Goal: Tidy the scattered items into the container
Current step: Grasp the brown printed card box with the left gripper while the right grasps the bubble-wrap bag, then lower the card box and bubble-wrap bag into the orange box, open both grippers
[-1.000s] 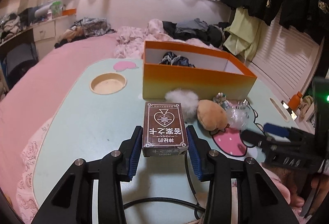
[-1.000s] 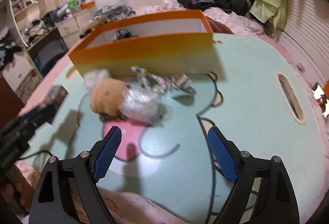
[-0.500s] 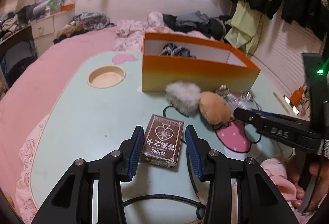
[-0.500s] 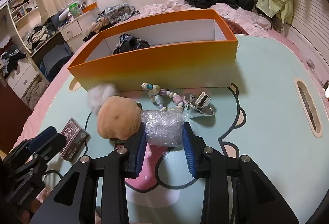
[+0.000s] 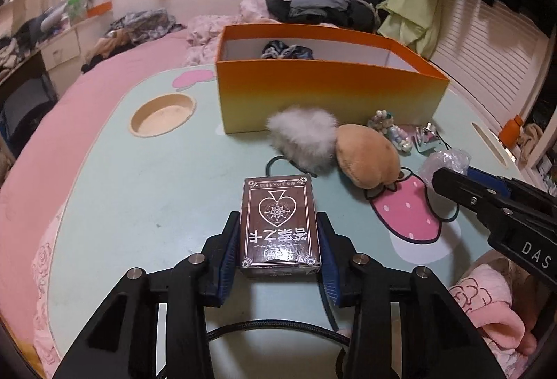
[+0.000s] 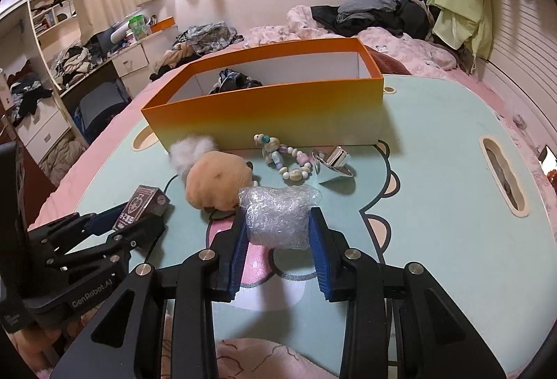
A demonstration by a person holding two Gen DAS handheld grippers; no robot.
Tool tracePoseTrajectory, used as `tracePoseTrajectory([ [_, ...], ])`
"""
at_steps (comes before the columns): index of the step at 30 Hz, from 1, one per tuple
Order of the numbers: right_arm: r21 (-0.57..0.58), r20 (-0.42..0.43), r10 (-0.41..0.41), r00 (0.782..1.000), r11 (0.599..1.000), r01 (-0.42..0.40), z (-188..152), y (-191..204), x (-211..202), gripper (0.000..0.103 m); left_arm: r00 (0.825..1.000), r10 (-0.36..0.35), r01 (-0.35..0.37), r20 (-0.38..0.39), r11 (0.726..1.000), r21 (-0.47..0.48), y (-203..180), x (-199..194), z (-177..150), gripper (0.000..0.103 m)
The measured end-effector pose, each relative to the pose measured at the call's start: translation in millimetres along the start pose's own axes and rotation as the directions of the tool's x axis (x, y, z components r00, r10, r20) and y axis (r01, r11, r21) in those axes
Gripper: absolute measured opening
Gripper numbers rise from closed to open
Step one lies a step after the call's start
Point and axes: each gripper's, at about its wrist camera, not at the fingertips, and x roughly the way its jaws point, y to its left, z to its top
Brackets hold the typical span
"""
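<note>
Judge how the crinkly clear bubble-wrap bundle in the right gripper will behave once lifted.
The crinkly clear bubble-wrap bundle looks puffy and air-filled, so it is probably very light and will squash between the right gripper's blue pads rather than resist. Its glossy film may be somewhat slippery. Its loose folds may spring back or shift once released.

brown card box [image 5: 279,225], bubble-wrap wad [image 6: 278,218], orange container [image 5: 327,100]
</note>
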Motion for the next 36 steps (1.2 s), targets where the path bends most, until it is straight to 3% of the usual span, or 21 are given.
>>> tracePoseTrajectory([
  [3,-0.006,0.02,-0.005,1.0,1.0,0.005,-2.2,0.4,-5.0,0.035,1.0,-0.023,0.024,0.013,1.0,-0.02,3.1,-3.6,-0.1,0.04],
  [11,-0.068,0.038,0.009,0.999,0.998,-0.007,-9.0,11.2,-16.5,0.035,0.977,-0.086,0.086,0.194,0.996,0.007,-2.6,-43.7,-3.7,0.04],
  [16,-0.1,0.002,0.009,1.0,0.995,-0.009,-11.9,16.2,-8.8,0.035,0.986,-0.087,0.088,0.141,0.996,0.005,-2.8,-30.8,-0.4,0.04],
  [36,-0.091,-0.011,0.008,1.0,0.996,-0.009,-12.4,11.7,-8.8,0.035,0.987,-0.086,0.086,0.133,0.996,0.002,-2.8,-28.7,-3.1,0.04],
])
